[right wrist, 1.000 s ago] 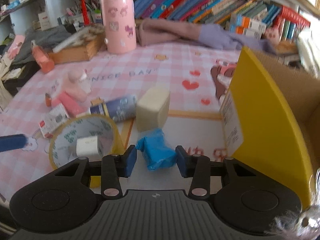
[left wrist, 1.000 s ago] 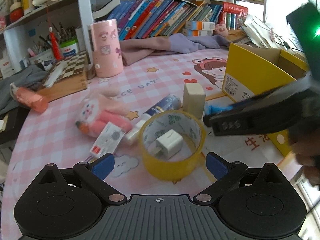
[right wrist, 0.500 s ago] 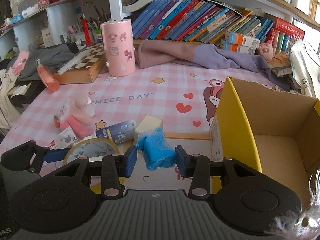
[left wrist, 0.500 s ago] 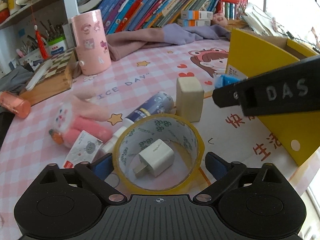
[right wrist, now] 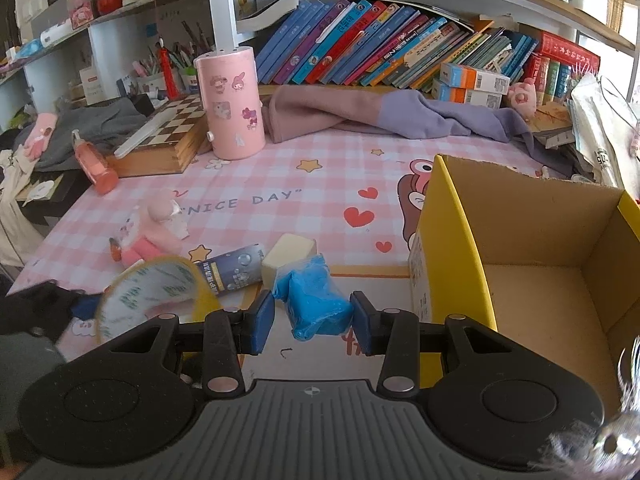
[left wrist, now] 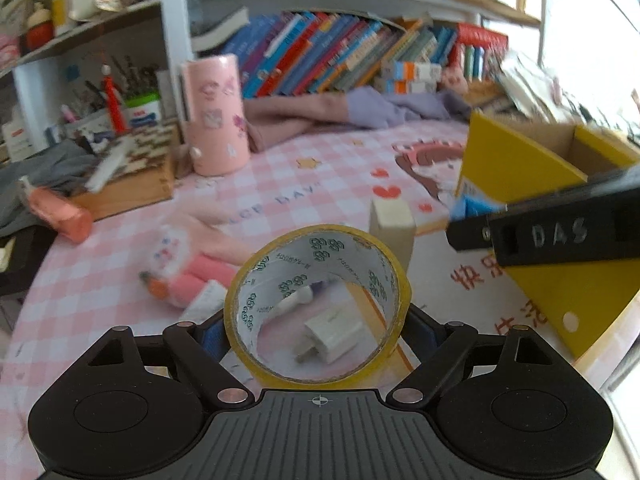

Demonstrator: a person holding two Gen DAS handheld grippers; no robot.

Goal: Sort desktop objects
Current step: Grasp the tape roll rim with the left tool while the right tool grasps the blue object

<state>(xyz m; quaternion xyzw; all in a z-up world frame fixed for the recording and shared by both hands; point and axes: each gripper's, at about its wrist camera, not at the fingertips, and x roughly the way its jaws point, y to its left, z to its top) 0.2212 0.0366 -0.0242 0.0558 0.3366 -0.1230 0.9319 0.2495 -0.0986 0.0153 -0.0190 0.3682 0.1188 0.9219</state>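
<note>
The yellow cardboard box [right wrist: 456, 248] is the landmark here, because the sorted things seem to go into it. Far to the left of the box, the left hand-held gripper [left wrist: 318, 326] has the tape roll [left wrist: 318, 304] between its two blue pads; its jaws have just been closing, and both pads now look to lie against the outer wall of the roll, which stands tilted with its hole facing the camera. The white charger plug [left wrist: 330, 338], seen through that hole, lies on the desk [right wrist: 320, 184] under it. Between this roll and the box lie a dark blue tube [right wrist: 230, 270] and a cream block [right wrist: 288, 254], both on the desk, and a pink plush toy [right wrist: 148, 236] is farther from the box than they are. Closer to the box, the right hand-held gripper [right wrist: 314, 316] is pinching a crumpled blue packet [right wrist: 314, 304], held up clear of the desk. The box opening lies to the right of this packet and a little ahead, with the near yellow wall just beside the right pad. I judge that the right hand is much nearer to the box, so the packet should go in first, moving to the right over that wall; the roll must cross the desk behind it. The inside of the box looks empty, as far as it shows.
</note>
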